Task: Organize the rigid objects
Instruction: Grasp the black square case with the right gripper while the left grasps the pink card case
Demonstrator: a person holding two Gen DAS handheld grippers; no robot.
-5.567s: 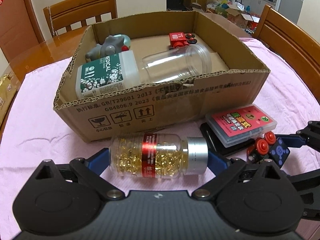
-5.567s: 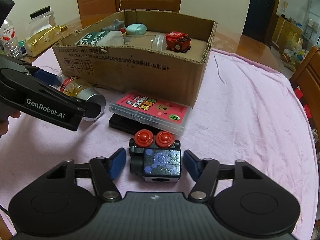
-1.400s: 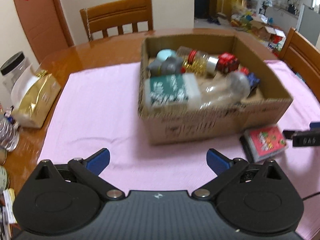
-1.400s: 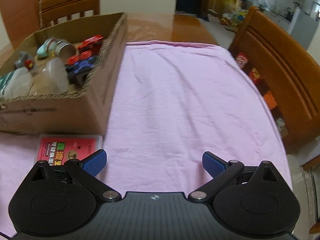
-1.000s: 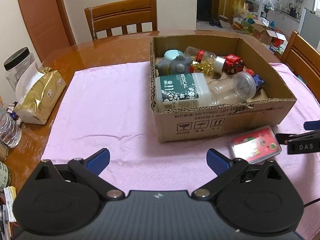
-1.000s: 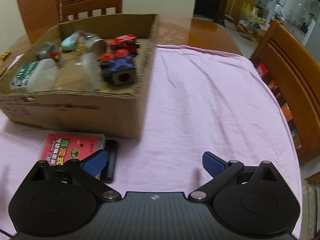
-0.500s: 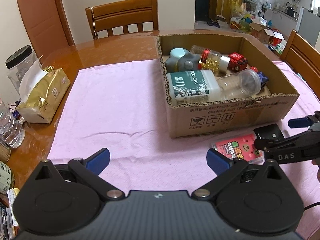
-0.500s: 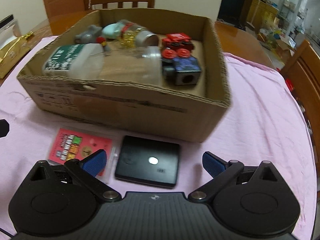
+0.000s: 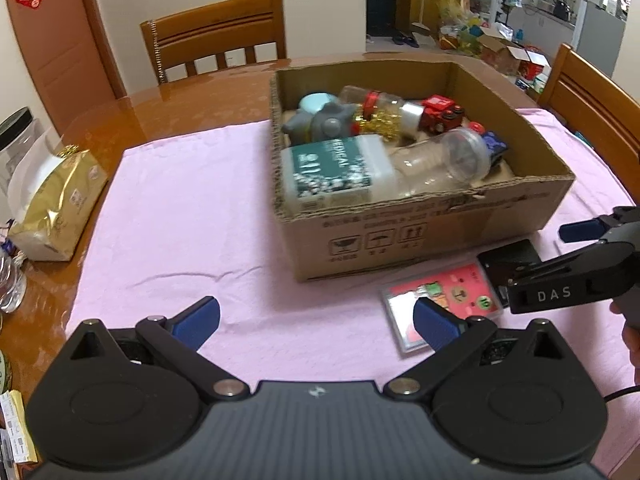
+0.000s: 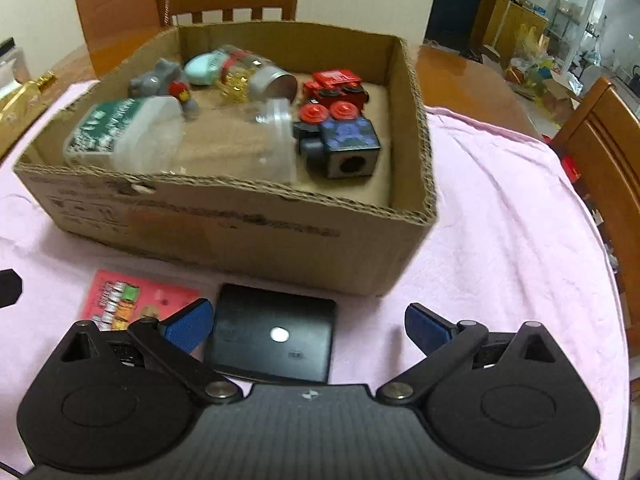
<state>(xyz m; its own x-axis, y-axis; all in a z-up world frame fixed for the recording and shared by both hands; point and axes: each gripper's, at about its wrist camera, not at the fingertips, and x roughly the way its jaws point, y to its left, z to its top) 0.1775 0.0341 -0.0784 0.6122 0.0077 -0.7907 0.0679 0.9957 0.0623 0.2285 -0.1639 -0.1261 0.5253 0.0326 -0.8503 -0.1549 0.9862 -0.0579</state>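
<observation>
A cardboard box (image 9: pixel 420 236) (image 10: pixel 248 232) on the pink cloth holds a green-labelled bottle (image 9: pixel 332 172), a clear jar (image 10: pixel 240 144), a capsule bottle (image 10: pixel 252 76), a grey toy (image 9: pixel 324 122), a red toy car (image 10: pixel 336 86) and a blue block toy (image 10: pixel 348 144). In front of the box lie a pink card case (image 9: pixel 444 300) (image 10: pixel 132 296) and a flat black box (image 10: pixel 272 336) (image 9: pixel 508 258). My left gripper (image 9: pixel 316 320) is open and empty, left of the card case. My right gripper (image 10: pixel 308 328) is open and empty, just above the black box.
A gold foil bag (image 9: pixel 56 204) and a jar (image 9: pixel 16 140) stand at the table's left edge. Wooden chairs stand behind (image 9: pixel 216 48) and to the right (image 10: pixel 604 152). Pink cloth (image 10: pixel 508 220) stretches right of the box.
The capsule bottle and the blue toy went from the cloth into the box. Both grippers pulled back empty; the right one has swung left and now hangs over the black box.
</observation>
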